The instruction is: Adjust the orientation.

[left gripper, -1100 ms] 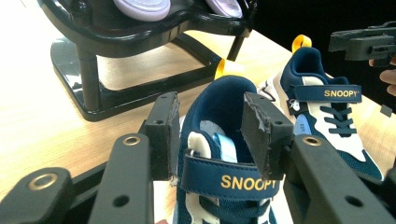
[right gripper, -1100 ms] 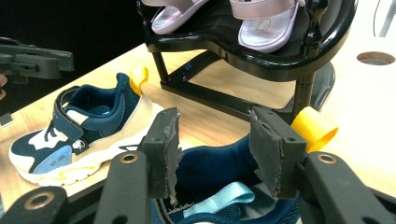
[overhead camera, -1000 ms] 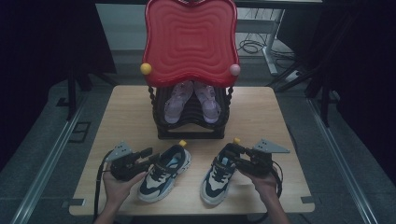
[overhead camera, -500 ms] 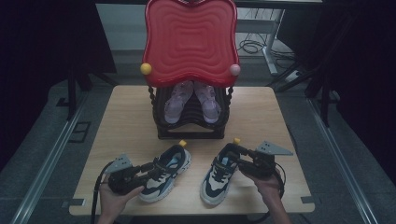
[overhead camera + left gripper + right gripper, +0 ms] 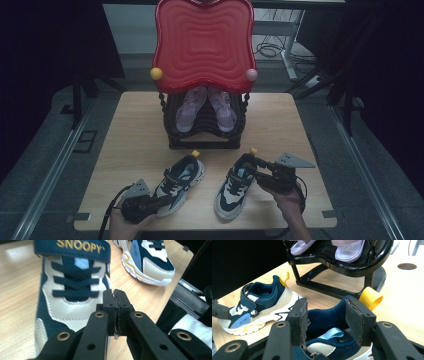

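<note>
Two navy, white and blue sneakers lie on the wooden table [image 5: 135, 125], toes toward the front edge. My left gripper [image 5: 161, 199] is shut on nothing, its tips [image 5: 116, 293] just short of the left sneaker [image 5: 181, 182] [image 5: 72, 282], near the toe. My right gripper [image 5: 256, 166] [image 5: 325, 315] is open. Its jaws stand on either side of the right sneaker's [image 5: 236, 186] [image 5: 329, 315] heel opening, beside the yellow pull loop [image 5: 370, 297]. The left sneaker [image 5: 259, 305] lies farther left in the right gripper view.
A black shoe rack [image 5: 205, 135] [image 5: 342, 262] stands mid-table behind the sneakers, holding a pair of pink sandals [image 5: 205, 107]. A red wavy panel [image 5: 202, 42] rises above it. The table's front edge is close behind both hands.
My left gripper has drawn back from the left sneaker's side toward the front left of the table and now sits at its toe. The right gripper has barely moved.
</note>
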`<action>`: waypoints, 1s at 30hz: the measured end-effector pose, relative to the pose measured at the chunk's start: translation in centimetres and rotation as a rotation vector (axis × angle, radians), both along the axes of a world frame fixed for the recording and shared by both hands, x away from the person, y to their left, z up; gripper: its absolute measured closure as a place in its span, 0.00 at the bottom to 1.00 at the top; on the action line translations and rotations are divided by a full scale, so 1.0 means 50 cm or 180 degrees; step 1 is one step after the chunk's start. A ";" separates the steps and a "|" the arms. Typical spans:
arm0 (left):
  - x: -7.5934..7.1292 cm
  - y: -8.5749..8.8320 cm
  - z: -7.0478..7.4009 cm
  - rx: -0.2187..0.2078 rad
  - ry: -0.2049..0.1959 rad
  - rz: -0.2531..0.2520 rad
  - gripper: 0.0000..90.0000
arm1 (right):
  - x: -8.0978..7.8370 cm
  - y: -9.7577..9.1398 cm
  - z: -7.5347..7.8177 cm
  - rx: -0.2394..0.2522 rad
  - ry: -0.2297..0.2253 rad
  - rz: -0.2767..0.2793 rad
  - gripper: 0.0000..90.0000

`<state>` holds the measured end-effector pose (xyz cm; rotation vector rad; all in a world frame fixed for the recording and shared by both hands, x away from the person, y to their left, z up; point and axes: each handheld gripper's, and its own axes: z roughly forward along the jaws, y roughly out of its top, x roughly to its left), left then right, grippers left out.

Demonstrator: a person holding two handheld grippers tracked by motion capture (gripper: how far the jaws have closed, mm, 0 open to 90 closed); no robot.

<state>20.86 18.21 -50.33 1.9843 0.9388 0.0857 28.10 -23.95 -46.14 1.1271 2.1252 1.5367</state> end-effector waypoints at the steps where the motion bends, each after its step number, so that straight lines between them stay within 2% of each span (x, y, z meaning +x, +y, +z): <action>1: -0.002 -0.002 -0.001 0.0007 0.0010 -0.0014 0.99 | 0.000 0.001 0.000 -0.0001 0.0005 0.0003 0.58; 7: -0.009 -0.019 -0.012 0.0159 0.0061 -0.0116 0.99 | -0.001 0.002 0.000 -0.0007 0.0003 0.0015 0.58; 16: -0.018 -0.039 -0.036 0.0348 0.0150 -0.0179 0.99 | -0.002 0.001 0.001 0.0005 0.0005 0.0017 0.58; 30: -0.015 -0.030 -0.034 0.0407 0.0165 -0.0128 0.99 | -0.003 0.007 0.001 0.0008 0.0012 0.0038 0.58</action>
